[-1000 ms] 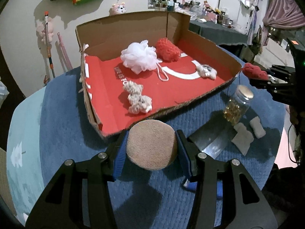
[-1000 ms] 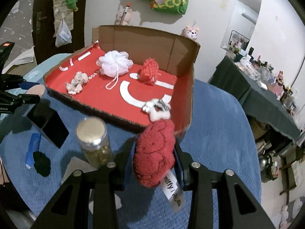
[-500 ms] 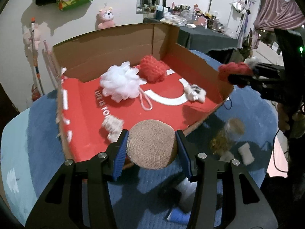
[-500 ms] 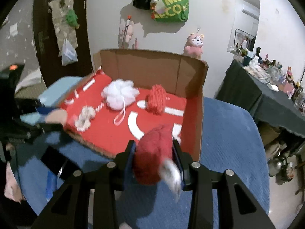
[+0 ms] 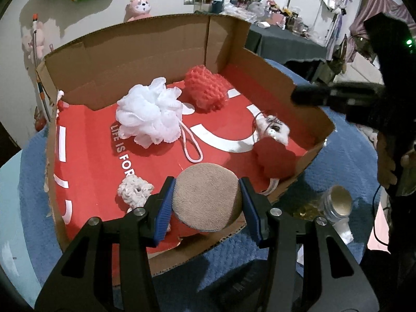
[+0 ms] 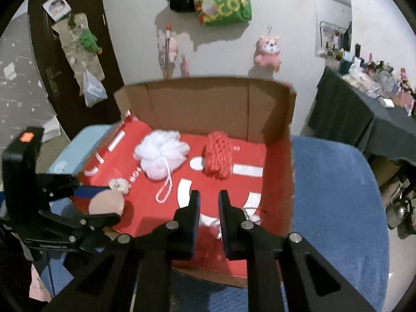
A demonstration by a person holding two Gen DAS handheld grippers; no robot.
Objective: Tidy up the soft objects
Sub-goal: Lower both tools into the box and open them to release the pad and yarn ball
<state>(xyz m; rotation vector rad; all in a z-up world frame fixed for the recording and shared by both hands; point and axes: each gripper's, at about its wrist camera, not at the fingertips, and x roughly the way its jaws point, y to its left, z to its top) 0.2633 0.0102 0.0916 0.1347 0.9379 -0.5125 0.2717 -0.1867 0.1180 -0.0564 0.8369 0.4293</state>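
The left tool (image 5: 206, 202) grips a tan round pad (image 5: 205, 195) by its edges, its flat face turned up toward the camera and tipped a little forward. It hangs over the near edge of the box (image 5: 145, 59), just above the red floor.

The right tool (image 6: 209, 205) has its jaws drawn narrow with nothing between them; a thin gap shows. It points down over the right front part of the box (image 6: 208, 98). In the left view the red plush (image 5: 275, 160) lies on the box floor in the near right corner, against the low front wall, with its white tag (image 5: 272, 186) trailing toward that wall. It looks roughly round, so its long axis cannot be told.

Just behind the plush sits a small white fuzzy toy (image 5: 274, 130). A white mesh pouf (image 5: 150, 114) lies mid-box, its pink loop (image 5: 191, 147) running toward the near edge. A red knit scrubber (image 5: 205, 91) lies near the back wall, its long axis running front to back in the right view. A small cream knit piece (image 5: 134, 189) rests left of the pad.

Outside the box, on the blue counter (image 5: 33, 171), a jar (image 5: 335, 204) stands at the right.
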